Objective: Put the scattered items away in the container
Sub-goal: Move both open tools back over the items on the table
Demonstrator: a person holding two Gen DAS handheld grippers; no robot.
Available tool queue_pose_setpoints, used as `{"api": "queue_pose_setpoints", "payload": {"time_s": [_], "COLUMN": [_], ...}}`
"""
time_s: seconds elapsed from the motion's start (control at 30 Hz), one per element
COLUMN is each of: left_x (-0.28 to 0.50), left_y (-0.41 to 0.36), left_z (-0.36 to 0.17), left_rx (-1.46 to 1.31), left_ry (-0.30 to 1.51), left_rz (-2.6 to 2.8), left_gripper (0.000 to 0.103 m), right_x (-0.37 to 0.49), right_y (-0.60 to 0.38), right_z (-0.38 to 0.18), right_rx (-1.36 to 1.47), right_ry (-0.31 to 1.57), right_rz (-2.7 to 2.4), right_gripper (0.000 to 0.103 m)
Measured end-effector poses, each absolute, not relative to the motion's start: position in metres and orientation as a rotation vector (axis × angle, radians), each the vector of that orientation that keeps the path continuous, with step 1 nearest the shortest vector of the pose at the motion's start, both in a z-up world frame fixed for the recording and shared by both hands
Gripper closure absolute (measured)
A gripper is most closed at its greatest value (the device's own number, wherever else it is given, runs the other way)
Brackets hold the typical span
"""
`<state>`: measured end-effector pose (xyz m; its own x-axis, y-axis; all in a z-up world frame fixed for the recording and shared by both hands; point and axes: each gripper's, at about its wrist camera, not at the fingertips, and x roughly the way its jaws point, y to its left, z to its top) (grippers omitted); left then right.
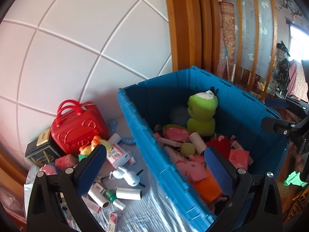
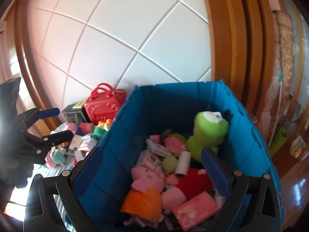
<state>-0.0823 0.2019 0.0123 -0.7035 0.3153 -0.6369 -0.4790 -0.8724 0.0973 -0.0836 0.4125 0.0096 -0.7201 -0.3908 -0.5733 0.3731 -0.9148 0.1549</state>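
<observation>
Step in hand, by my reading — between a drop and the next pick. Left gripper (image 1: 154, 164) stands with jaws wide and nothing between them, straddling the near-left wall of the blue bin (image 1: 139, 135); right gripper (image 2: 152, 174) is likewise spread and empty, over the bin's contents. Bin already holds a green plush (image 1: 201, 114), pig plush (image 2: 147, 177) and pink boxes. Scattered items remain on the mat (image 1: 150, 210) left of the bin: white roll (image 1: 129, 193), white toy (image 1: 127, 176), red case (image 1: 79, 128) at the far-left corner by the wall. Next move likely calls for the left gripper to clear the bin rim and descend on the roll — open mat lies beside the wall; clutter crowds further left
</observation>
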Motion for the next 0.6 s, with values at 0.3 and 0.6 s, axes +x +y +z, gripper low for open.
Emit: {"api": "queue_pose_setpoints", "payload": {"time_s": [0.3,0.6], "left_x": [-0.068,-0.055], "left_y": [0.099,-0.019], "left_z": [0.0,-0.029], "left_rx": [-0.945,-1.071], "left_ry": [0.27,0.184], "left_rz": [2.632,2.712], "left_gripper": [0.0,0.0], "right_x": [-0.068,-0.049], "right_y": [0.327,0.222], "right_z": [0.022,0.016], "right_rx": [0.842,0.871], "right_ry": [0.046,0.126], "right_rz": [-2.488,-2.369], "right_gripper": [0.0,0.0]}}
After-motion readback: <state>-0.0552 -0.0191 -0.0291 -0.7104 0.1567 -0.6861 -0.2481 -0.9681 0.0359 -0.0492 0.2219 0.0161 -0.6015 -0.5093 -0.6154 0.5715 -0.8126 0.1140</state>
